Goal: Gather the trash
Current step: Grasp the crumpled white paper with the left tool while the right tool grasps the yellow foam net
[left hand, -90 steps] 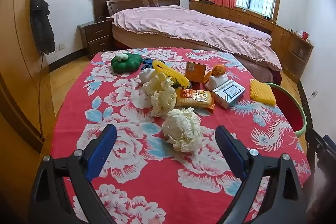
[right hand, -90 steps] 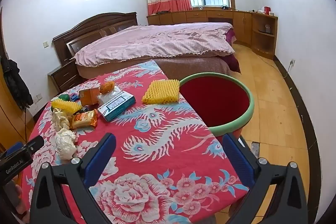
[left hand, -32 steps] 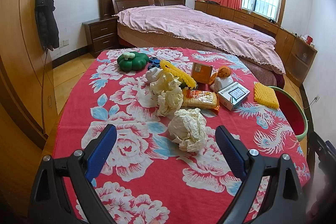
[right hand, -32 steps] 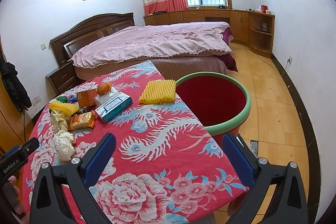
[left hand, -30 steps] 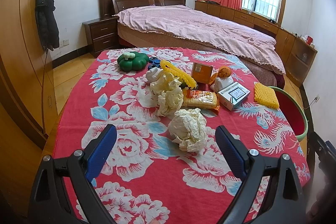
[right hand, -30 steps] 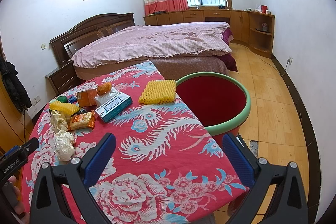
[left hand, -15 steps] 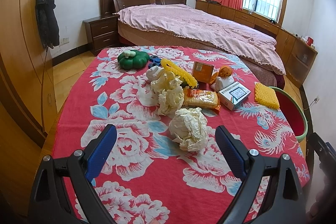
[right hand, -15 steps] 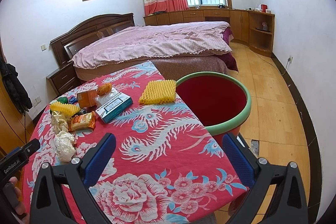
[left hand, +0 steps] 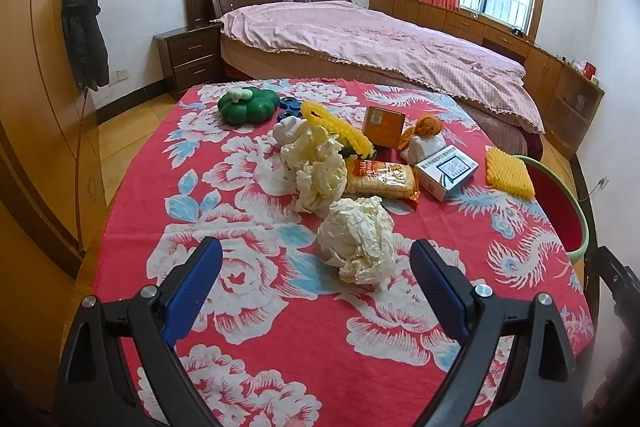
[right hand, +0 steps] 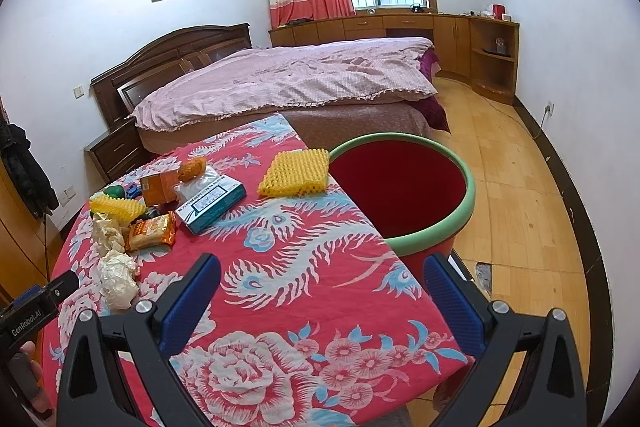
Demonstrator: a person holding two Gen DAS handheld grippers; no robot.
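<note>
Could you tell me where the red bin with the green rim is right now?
The red bin stands on the floor against the table's right edge, beside the yellow foam net, ahead of the open right gripper.

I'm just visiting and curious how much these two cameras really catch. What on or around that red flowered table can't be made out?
- Bottom of the red bin with the green rim: right wrist view, hidden by its own wall and the table's edge.
- Print on the white and teal carton: both views, too small.
- Blue object behind the green pumpkin-shaped toy: left wrist view, partly hidden by the yellow foam netting.
</note>
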